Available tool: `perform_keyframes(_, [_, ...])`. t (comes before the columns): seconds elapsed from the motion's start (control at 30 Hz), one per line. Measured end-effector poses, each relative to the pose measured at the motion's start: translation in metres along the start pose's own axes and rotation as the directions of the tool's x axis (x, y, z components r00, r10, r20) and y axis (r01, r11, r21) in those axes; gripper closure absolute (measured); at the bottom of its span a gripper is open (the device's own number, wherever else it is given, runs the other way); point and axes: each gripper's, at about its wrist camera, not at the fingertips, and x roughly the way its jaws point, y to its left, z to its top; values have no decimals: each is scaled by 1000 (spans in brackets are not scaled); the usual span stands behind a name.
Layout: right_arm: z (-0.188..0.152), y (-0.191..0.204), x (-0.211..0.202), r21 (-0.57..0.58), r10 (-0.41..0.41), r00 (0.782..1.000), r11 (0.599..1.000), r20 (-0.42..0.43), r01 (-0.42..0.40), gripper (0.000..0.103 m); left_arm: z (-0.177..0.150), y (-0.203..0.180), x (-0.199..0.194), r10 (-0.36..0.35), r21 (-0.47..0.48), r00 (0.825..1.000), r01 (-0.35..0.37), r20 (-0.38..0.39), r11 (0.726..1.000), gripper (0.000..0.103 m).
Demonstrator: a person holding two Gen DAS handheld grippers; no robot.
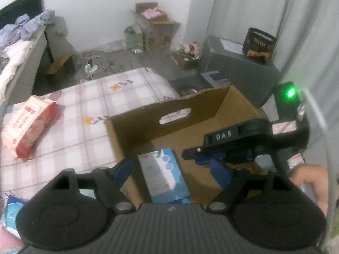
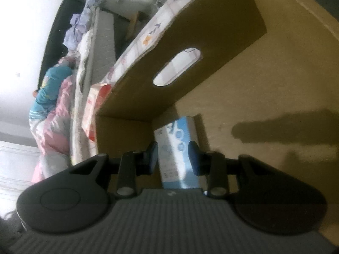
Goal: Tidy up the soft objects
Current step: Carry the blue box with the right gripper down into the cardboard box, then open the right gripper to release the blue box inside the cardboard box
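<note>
Lower centre of both wrist views: a blue-and-white soft pack [image 2: 180,150] sits inside the cardboard box [image 1: 190,105], near its left wall below the handle slot. Right gripper [image 2: 173,158] has its jaws narrowed around the pack, blue pads at either flank; whether they press it or merely stand beside it I cannot tell for certain, though it looks held. Left gripper [image 1: 171,169] hangs above the same corner, jaws wide, gripping nothing.

Step in hand, as I judge it: lowering this pack into the box. Next move calls for the right jaws to spread and lift clear, then a reach toward the red-and-white wipes pack [image 1: 27,124] lying at the left of the left wrist view.

Surface: checked floral quilt [image 1: 89,105] under box and wipes. Room: cluttered grey floor, open cartons against the white wall at top, grey cabinet upper right, bed with heaped linen upper left.
</note>
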Motion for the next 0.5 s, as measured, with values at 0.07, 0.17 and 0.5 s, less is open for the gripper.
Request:
perform_keyframes(0.07, [-4,2,7,-16,-26,1000,1000,-16,26,72,-5,8,-12,14,-7,1000,-14,11,1000,17])
perform_keyframes(0.17, [-11,8,21,-30,-50,997,998,-55,48,72,-14,24,-27,32,-34,999,-31,20,999,15])
perform_keyframes(0.5, [-22,34,73,-125,-153,983,982,-97,141,87,-64,89,-65,78,-135,997,-73,29,988,15])
